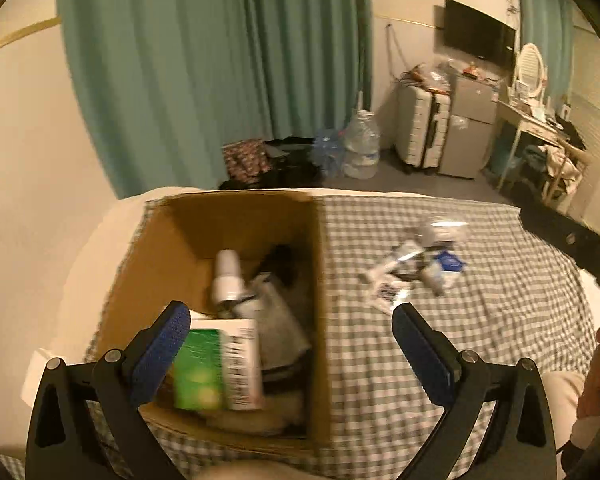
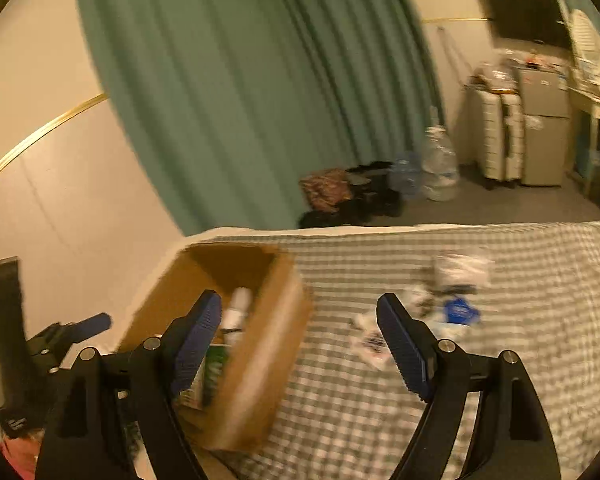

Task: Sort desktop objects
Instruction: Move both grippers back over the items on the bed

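Lying in the brown cardboard box (image 1: pixel 320 280), a green-and-white carton (image 1: pixel 216 364) sits below wide, empty fingers on both grippers

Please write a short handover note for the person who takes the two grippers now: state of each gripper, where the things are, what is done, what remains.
Left gripper: open, empty, above the cardboard box.
Right gripper: open, empty, over the checkered cloth beside the box.
Done: a white bottle, a green and white carton and some darker, blurred items lie in the box.
Left: a small pile of packets, one blue, still on the cloth to the right of the box. Move them into the box.
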Demonstrator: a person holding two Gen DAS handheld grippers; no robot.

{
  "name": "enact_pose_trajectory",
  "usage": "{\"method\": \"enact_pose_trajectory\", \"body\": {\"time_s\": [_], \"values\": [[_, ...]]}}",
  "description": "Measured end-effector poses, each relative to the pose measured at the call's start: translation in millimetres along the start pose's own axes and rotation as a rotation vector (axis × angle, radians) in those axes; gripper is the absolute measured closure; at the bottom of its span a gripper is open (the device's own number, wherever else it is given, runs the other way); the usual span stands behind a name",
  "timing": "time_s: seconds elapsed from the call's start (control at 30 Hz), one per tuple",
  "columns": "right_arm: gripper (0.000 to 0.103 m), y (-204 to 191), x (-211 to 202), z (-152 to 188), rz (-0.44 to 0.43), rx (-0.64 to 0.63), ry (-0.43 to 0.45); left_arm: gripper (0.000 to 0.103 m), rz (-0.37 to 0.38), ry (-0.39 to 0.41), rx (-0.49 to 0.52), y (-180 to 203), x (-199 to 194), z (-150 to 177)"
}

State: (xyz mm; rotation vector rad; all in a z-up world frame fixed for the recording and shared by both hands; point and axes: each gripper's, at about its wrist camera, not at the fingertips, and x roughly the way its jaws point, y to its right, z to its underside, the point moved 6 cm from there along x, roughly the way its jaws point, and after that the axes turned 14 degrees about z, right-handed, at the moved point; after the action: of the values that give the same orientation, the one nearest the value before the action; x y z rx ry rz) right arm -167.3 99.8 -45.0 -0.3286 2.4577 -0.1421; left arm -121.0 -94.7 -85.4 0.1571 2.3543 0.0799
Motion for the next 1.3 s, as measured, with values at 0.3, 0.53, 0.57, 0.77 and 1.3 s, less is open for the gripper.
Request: {"method": "enact_pose_trajectory", "body": {"time_s": [0.3,0.53,0.57,0.77,1.3], "values": [[0.021,101.6,-33.3,15.5,0.183,0.027,0.055,0.0,0.018,-0.1,0.063,93.7,68.4,24.8],[0.021,142.3,5.3,46.5,0.236,0.06,-0.007,0.0,0.028,-0.175,0.056,111.3,135.8,45.9],[0.021,145.6,13.2,51.7,0.24,0.065,-0.02,0.0,0.027,-0.191,0.035,108.1,148.6,49.5],[0.021,159.4,61.1,76.7,0.216,0.041,-0.126,0.0,0.036,-0.208,-0.007,94.1,206.0,51.0],[0.021,135.9,194.5,71.9,0.199,-0.027,-0.268,0.0,0.094,-0.167,-0.072,48.7,301.5,51.6]]}}
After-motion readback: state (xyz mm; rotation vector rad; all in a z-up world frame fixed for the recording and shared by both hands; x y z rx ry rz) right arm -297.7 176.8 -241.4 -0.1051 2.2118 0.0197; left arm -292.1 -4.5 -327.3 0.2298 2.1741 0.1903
